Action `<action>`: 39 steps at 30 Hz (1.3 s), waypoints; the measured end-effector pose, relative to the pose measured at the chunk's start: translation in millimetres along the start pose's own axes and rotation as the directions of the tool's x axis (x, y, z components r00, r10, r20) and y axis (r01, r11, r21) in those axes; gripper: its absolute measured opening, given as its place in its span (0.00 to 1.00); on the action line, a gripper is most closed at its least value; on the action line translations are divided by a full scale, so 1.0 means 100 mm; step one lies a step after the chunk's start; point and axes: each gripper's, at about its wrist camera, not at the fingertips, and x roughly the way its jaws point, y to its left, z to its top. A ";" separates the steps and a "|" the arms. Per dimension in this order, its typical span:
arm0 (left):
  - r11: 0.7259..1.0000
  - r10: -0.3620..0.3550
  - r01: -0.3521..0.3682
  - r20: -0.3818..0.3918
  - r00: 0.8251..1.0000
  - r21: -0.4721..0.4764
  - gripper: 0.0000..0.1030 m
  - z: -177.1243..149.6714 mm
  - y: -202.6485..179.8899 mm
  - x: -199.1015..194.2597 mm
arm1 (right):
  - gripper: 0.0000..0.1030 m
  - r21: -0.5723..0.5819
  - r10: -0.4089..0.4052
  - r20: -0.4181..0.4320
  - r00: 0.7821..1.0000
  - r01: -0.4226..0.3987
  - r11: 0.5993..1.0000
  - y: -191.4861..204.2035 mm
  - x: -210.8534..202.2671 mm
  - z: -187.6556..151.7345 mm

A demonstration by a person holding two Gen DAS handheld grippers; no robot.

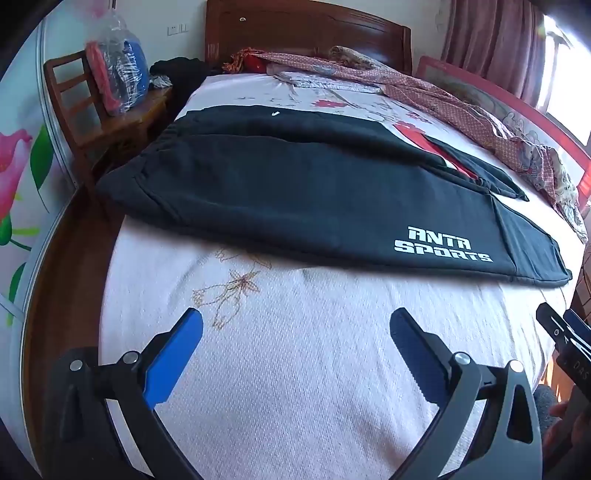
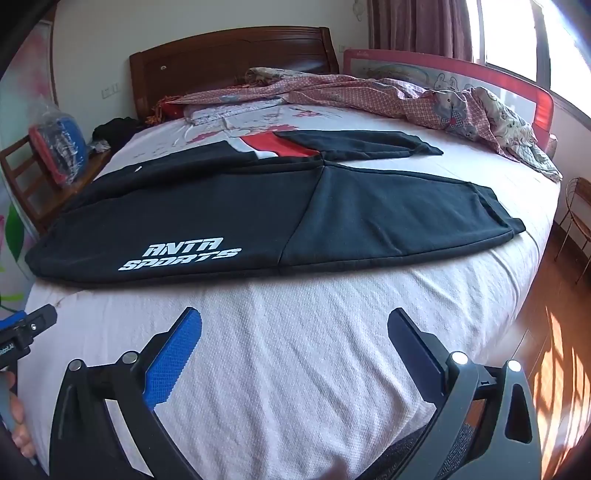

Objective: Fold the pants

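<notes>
Pants (image 1: 295, 192) lie flat across the bed (image 1: 295, 369), and we use them as our landmark. They are black sweatpants, their long axis running crosswise to the bed, roughly parallel to the headboard (image 1: 306, 33). In the left wrist view the elastic waistband (image 1: 155, 147) points toward the wooden chair (image 1: 85, 110) side, and the leg cuffs (image 1: 546, 273) point toward the padded bed rail (image 1: 517, 107). The two legs spread apart: the nearer leg lies straight, while the farther leg (image 2: 362, 146) angles off toward the headboard, with a red panel (image 2: 280, 146) showing between them.

White block letters on the nearer leg read "ANTA SPORTS" (image 2: 181, 258); we read the same print (image 1: 443, 245) in the left wrist view. A tiny white mark (image 1: 274, 113) sits on the far side of the pants, too small to read.

On the near side of the pants, over bare pink sheet, our left tool (image 1: 295, 332) has its blue-padded fingers spread wide, pinching nothing. Our right tool (image 2: 295, 332) is likewise spread wide and holds nothing, also short of the pants' near edge. Each tool shows at the margin of the other's view.

Beyond the pants, a rumpled pink checked quilt (image 2: 406, 96) stretches from headboard to rail. A plastic-wrapped bundle (image 1: 118, 74) rests on the chair beyond the waistband end.
</notes>
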 end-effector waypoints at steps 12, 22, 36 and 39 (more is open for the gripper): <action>0.999 -0.011 0.011 -0.004 1.000 0.045 0.98 -0.04 -0.13 0.00 | 0.97 -0.018 0.008 -0.034 0.999 -0.009 1.000 0.08 0.04 -0.02; 0.999 -0.038 0.038 -0.001 0.999 0.027 0.98 -0.04 -0.13 0.02 | 0.97 -0.068 0.015 -0.044 0.999 -0.018 0.998 0.17 0.05 -0.05; 0.999 -0.011 0.011 -0.008 1.000 0.050 0.98 -0.06 -0.12 0.03 | 0.97 -0.056 0.011 -0.057 0.998 -0.014 0.998 0.15 0.07 -0.06; 0.998 -0.008 0.009 -0.023 1.000 0.056 0.98 -0.06 -0.12 0.04 | 0.97 -0.057 0.011 -0.058 0.998 -0.014 0.998 0.15 0.07 -0.06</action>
